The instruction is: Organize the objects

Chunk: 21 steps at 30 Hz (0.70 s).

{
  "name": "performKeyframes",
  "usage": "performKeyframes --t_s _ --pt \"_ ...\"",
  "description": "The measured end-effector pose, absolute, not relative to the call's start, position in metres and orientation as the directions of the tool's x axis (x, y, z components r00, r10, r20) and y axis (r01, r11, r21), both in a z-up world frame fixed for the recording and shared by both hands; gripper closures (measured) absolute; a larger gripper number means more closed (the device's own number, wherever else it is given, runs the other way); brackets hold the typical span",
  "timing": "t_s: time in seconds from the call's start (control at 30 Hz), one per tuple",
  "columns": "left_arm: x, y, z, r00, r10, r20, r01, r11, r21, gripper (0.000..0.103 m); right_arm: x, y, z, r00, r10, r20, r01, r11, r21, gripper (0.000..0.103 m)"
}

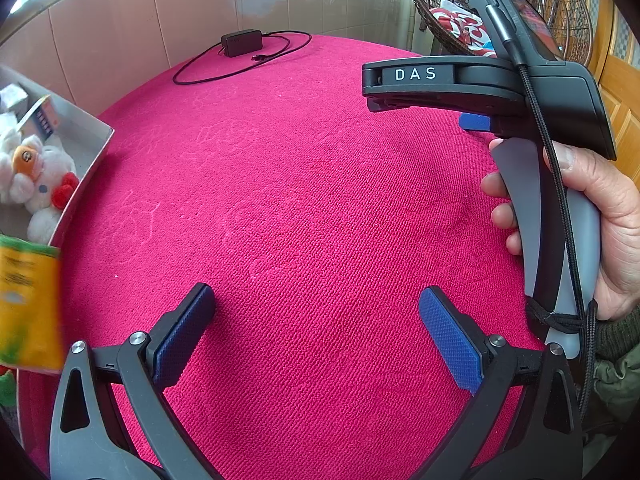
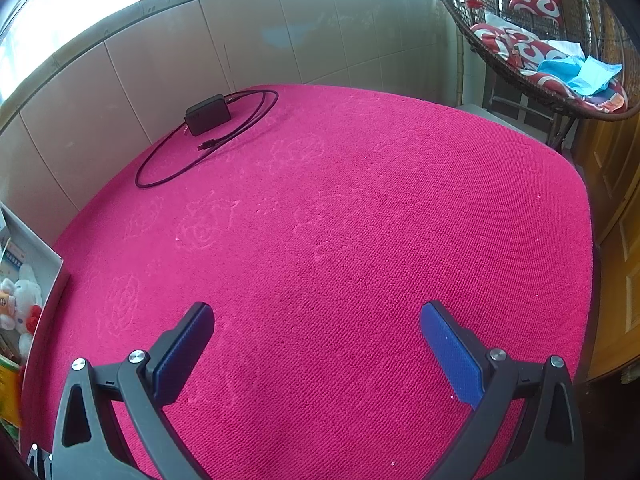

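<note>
Claws first: the left claw is spread wide with nothing between its blue-padded fingers, hovering over bare pink cloth that covers the worktop. The right claw is likewise spread and holds nothing, above the same cloth. In the left wrist view, the right claw's handle stands upright near the worktop's right edge, gripped by the person's right hand. At the worktop's left edge sits an open grey box holding a white plush toy with an orange face and red trim, beside small cartons (their print is too blurred to read). A yellow and green packet shows blurred at the near left. Toward the far left corner, near the tiled wall, a black power adapter lies with its cable looped on the cloth.
</note>
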<state>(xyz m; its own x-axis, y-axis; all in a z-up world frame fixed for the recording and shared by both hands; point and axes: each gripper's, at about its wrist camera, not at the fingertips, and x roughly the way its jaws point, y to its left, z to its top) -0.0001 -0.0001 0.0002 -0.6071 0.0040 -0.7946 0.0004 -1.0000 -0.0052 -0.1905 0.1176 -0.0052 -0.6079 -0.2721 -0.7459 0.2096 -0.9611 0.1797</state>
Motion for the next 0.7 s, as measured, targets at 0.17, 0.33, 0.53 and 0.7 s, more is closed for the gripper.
performKeyframes --t_s 0.17,0.33,0.53,0.7 --pt "0.0001 -0.0002 0.0006 -0.607 0.004 -0.795 0.0 -1.0 -0.005 0.0 -0.1903 0.1167 -0.0052 -0.608 -0.269 -0.747 0.21 -0.962 0.176 0.0" --pt "0.0 -0.0008 0.0015 -0.607 0.004 -0.795 0.0 -1.0 -0.005 0.0 -0.1905 0.1158 -0.0045 -0.606 -0.269 -0.748 0.21 -0.962 0.176 0.0" --pt "0.0003 -0.0021 0.0009 -0.607 0.004 -0.795 0.0 -1.0 -0.005 0.0 -0.1901 0.1155 -0.0047 -0.607 -0.271 -0.747 0.211 -0.961 0.178 0.0" --pt "0.0047 -0.0045 0.0009 -0.607 0.004 -0.795 0.0 -1.0 -0.004 0.0 -0.1901 0.114 -0.0044 -0.61 -0.263 -0.748 0.211 -0.963 0.167 0.0"
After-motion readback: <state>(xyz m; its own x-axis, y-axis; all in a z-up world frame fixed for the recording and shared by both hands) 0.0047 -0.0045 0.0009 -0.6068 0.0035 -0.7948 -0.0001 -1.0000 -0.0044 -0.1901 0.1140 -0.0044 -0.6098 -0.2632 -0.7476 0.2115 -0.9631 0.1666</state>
